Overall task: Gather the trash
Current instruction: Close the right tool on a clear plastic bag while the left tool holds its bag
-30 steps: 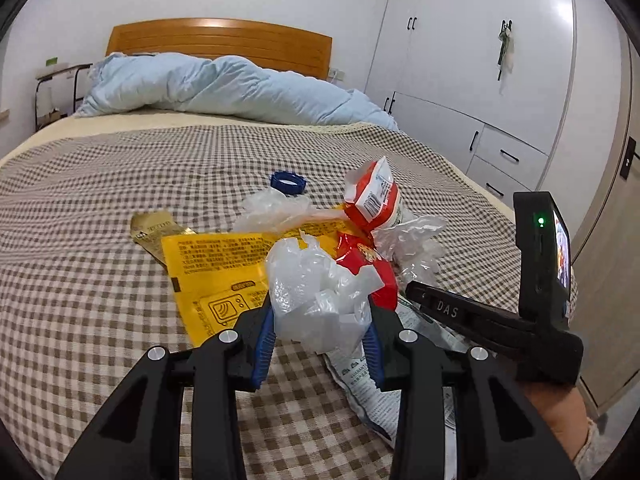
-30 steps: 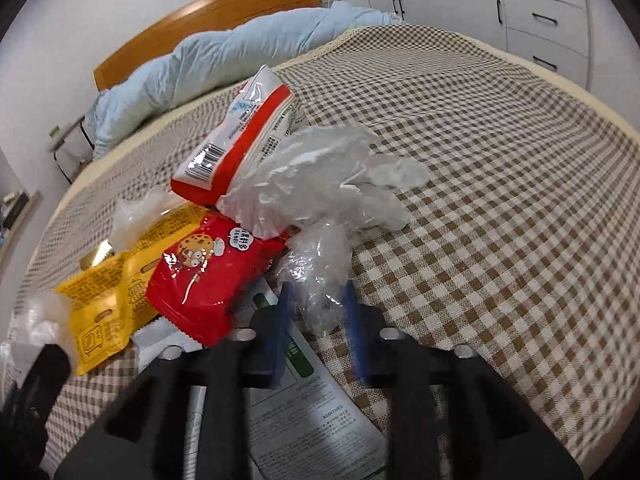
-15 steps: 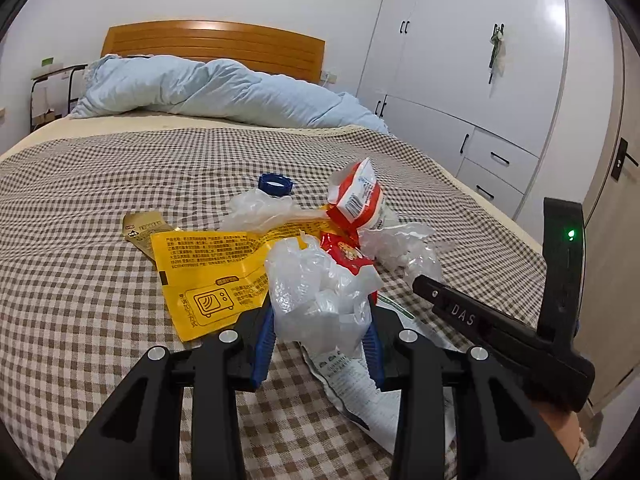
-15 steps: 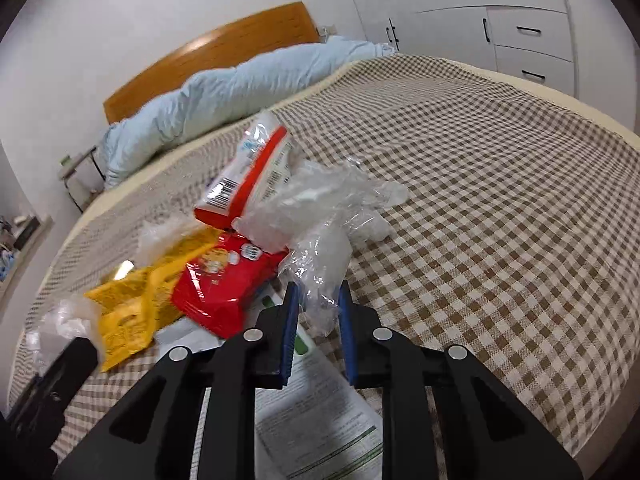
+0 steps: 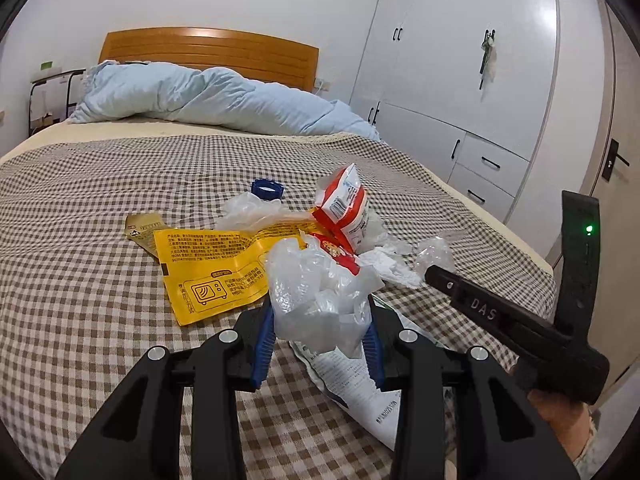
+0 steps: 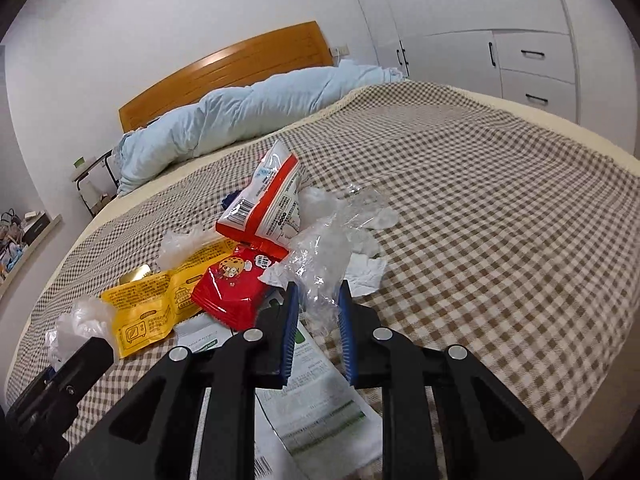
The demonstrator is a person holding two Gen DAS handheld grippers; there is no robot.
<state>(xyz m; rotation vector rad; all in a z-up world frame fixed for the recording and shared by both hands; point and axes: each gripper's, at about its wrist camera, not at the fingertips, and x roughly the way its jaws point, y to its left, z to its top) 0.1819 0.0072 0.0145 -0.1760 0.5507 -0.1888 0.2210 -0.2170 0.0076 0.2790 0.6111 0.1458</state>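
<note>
A pile of trash lies on the checked bed cover [image 5: 80,280]: a yellow wrapper [image 5: 212,268], a red cookie packet [image 6: 236,284], a red-and-white packet [image 6: 266,208], a blue cap [image 5: 267,190] and a white printed bag [image 6: 320,408]. My left gripper [image 5: 320,320] is shut on a crumpled clear plastic bag [image 5: 316,296], held above the cover. My right gripper [image 6: 318,312] is shut on another clear plastic wrap [image 6: 320,256], lifted above the pile. The right gripper also shows in the left wrist view [image 5: 500,316].
A light blue duvet [image 5: 200,96] lies by the wooden headboard [image 5: 208,50]. White wardrobes and drawers [image 5: 480,100] stand to the right of the bed. A side table [image 6: 92,184] stands at the bed's far left. More clear plastic [image 6: 356,212] lies beside the pile.
Both grippers have risen and drawn back from the pile with their plastic pieces. The right gripper's wrap has lifted off the cover.
</note>
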